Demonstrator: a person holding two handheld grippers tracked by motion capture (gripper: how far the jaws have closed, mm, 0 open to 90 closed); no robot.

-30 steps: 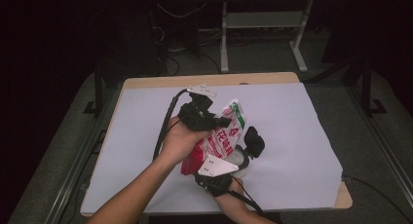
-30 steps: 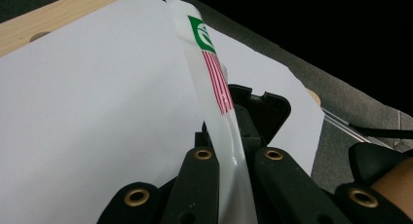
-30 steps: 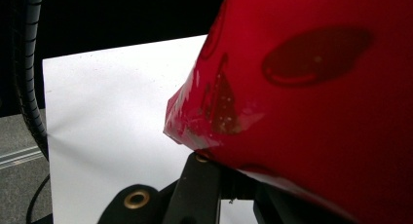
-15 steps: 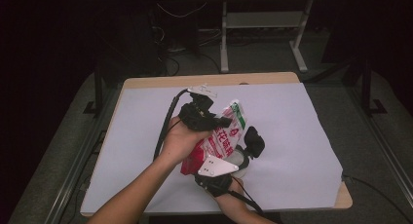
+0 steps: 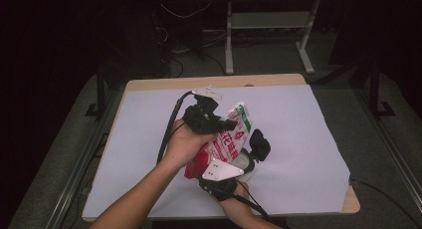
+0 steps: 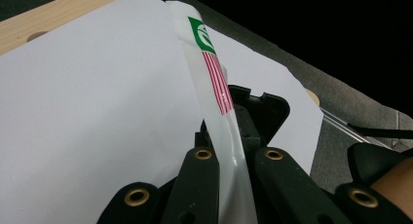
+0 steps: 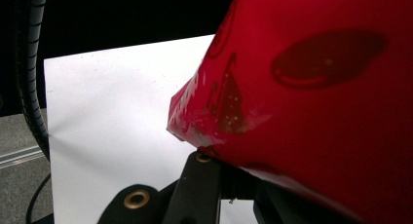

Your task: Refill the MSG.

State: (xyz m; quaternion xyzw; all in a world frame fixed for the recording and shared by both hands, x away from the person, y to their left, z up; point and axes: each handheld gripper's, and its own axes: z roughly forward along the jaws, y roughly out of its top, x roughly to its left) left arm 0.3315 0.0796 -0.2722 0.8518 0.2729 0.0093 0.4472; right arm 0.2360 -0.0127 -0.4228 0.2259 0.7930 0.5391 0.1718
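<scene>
While both tools clamp it, red-and-white packet [image 5: 226, 142] tilted, green-marked end up

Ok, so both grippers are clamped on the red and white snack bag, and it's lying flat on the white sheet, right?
Not flat. The high view shows the red and white snack bag held up off the white sheet, standing on edge between the two. The left gripper is shut on its clear top seal and the right gripper on its red lower end, so the rest holds.
</scene>
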